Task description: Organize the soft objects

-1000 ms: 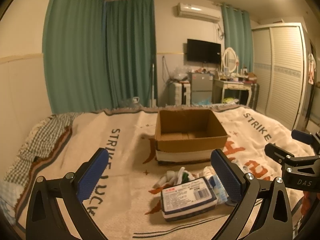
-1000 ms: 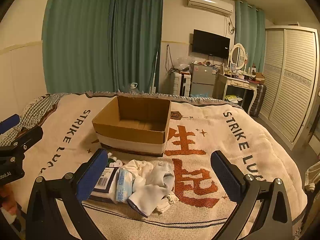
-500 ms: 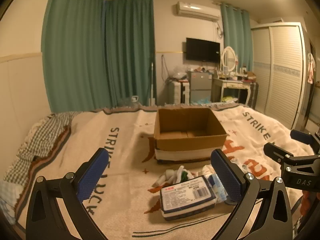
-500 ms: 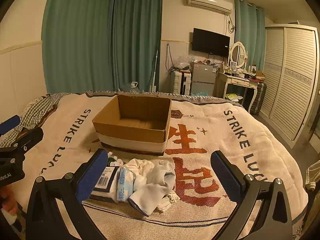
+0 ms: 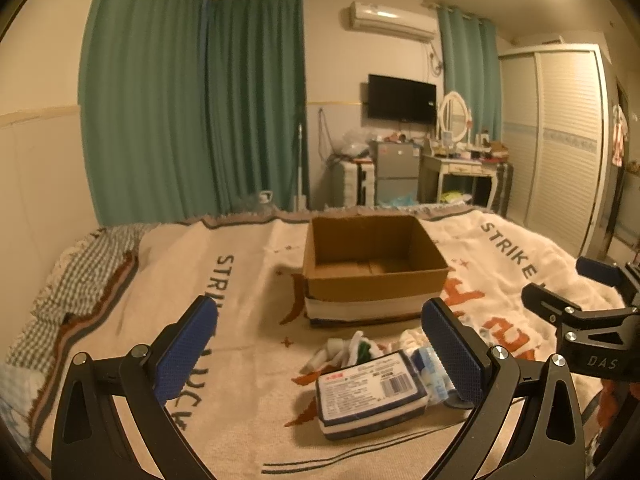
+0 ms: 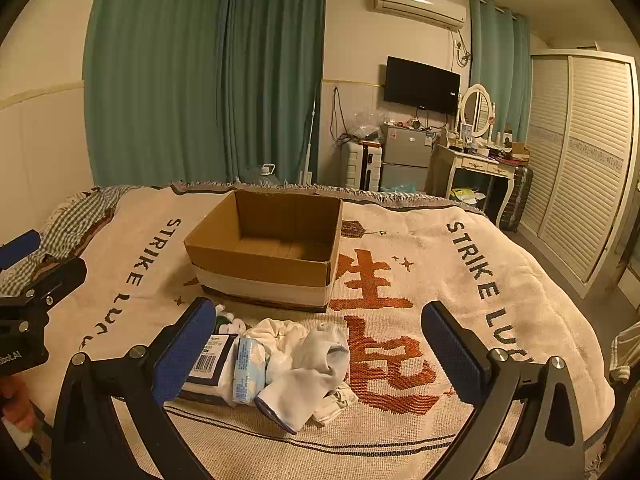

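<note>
While spread, right tool [image 6: 318, 350] above socks [image 6: 308, 364]

Brown cardboard box [image 6: 264, 256]; white socks [image 6: 308, 372]; green curtains [image 6: 208, 72]; cream blanket [image 6: 440, 280].

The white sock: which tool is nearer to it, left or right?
Right. The right tool hangs open just before the white sock. The left tool is open over the wipes pack, farther left.

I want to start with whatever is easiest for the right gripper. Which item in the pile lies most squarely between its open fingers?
The white sock, with its dark-edged toe pointing at the camera. The barcoded wipes pack and the small tissue packet lie further left, by the left finger.
</note>
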Available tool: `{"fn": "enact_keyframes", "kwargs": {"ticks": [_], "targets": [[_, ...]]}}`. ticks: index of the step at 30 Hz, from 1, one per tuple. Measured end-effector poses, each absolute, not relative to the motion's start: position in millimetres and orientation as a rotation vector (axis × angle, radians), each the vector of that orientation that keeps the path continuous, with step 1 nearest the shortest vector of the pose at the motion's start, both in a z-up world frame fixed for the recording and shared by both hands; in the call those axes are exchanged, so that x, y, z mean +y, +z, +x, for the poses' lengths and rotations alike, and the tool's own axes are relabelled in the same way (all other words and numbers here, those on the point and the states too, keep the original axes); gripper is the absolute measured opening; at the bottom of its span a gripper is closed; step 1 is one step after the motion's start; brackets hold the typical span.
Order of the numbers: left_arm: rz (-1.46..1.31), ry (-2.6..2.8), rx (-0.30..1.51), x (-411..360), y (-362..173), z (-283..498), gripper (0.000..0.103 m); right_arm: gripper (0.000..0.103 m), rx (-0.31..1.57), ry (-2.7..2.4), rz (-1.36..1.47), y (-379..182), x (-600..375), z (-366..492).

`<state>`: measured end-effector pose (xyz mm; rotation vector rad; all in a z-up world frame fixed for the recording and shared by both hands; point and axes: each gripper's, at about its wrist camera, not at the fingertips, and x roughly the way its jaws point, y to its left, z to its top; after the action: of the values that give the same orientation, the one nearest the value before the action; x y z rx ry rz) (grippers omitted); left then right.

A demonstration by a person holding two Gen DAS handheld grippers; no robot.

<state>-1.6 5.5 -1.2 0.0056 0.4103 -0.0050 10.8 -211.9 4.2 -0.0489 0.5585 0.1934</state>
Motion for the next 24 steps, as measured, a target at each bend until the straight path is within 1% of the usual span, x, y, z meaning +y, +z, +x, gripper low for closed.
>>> {"fn": "enact_keyframes", "kwargs": {"ticks": [12, 24], "targets": [[-0.003, -0.005, 0.418, 8.2, 1.9, -1.4, 0.103, 0.103, 0.56, 0.19, -0.05, 7.9, -213.9, 11.0], [0.0, -0.01, 0.39, 8.0, 14.5, -17.7, 0.103, 0.103, 0.556, 0.185, -0.068, 21.4, -213.6, -5.0]]}}
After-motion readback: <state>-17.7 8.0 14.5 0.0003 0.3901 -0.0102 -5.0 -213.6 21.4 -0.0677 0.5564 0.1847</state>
